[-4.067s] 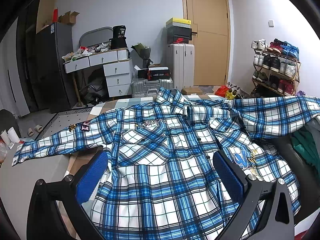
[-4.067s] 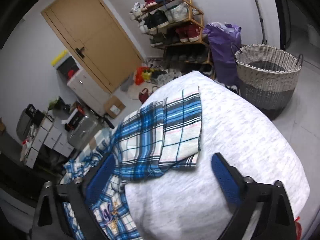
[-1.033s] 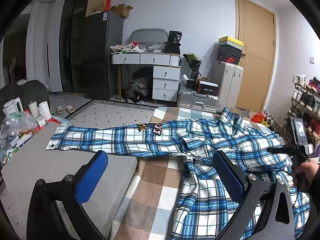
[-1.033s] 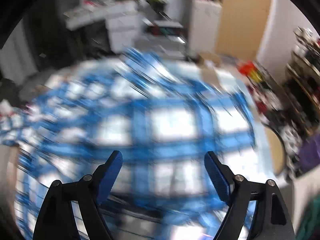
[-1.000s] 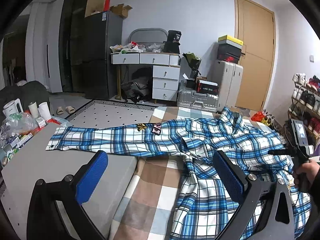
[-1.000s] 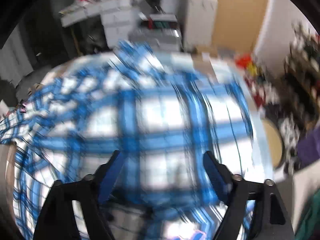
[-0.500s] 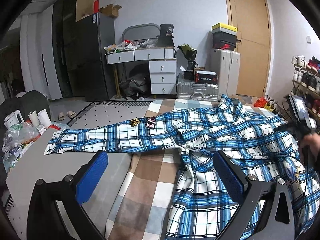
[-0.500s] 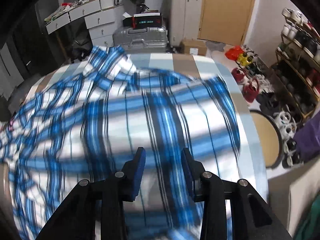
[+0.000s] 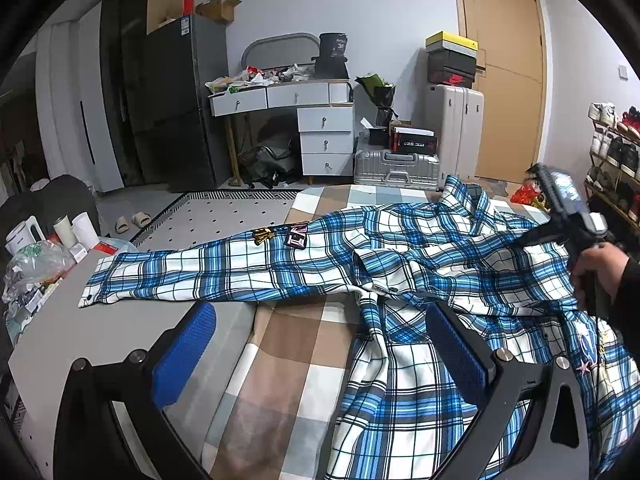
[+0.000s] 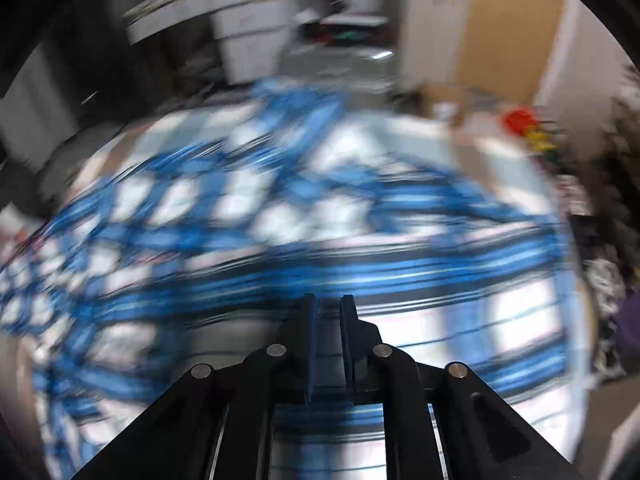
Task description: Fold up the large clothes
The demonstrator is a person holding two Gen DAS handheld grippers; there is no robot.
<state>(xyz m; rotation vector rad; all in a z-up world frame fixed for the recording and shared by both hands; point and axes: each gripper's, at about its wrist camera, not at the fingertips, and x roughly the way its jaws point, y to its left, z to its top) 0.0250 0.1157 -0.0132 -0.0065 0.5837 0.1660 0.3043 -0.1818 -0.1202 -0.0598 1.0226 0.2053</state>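
A large blue-and-white plaid shirt [image 9: 400,264] lies spread on the bed. One sleeve reaches left onto a grey surface [image 9: 60,332]. My left gripper [image 9: 320,354] hangs open over the near edge of the bed, just left of the shirt's hem, with nothing between its blue pads [image 9: 184,354]. A hand [image 9: 596,264] holds my right gripper [image 9: 524,240] low over the shirt's far right side. In the blurred right wrist view the shirt [image 10: 280,220] fills the frame. There my right gripper [image 10: 327,312] has its jaws closing to a narrow slit, and I see no cloth between them.
The bed has a brown and white checked sheet [image 9: 288,344]. Cups and a plastic bag [image 9: 36,264] crowd the grey surface's left end. Behind the bed stand a white desk with drawers [image 9: 320,128], suitcases [image 9: 396,164], a door and a shoe rack [image 9: 616,160].
The right gripper's jaws went from wide apart to almost together while it swept over the shirt. In the left wrist view it moved up and slightly left. The left gripper stayed open.
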